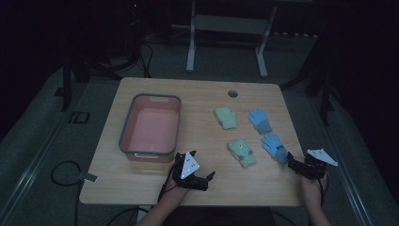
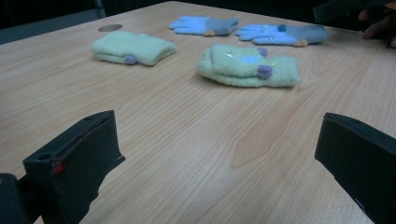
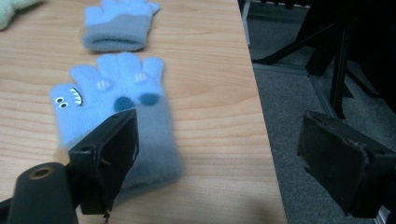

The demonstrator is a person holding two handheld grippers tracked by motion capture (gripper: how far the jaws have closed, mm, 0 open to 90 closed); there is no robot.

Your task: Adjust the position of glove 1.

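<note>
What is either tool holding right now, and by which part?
Nothing is held. The left tool stands open over bare table; the right tool stands open at the cuff of the nearer blue glove, not gripping it.

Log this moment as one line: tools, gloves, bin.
left tool: open, empty | right tool: open, beside near blue glove | four gloves on table | pink bin: empty

two green mittens (image 1: 226, 117), two blue gloves (image 1: 260, 120), one bin (image 1: 126, 136)

free: table front-centre (image 1: 141, 188) | obstacles: bin (image 1: 126, 136), four gloves right (image 1: 242, 153)
</note>
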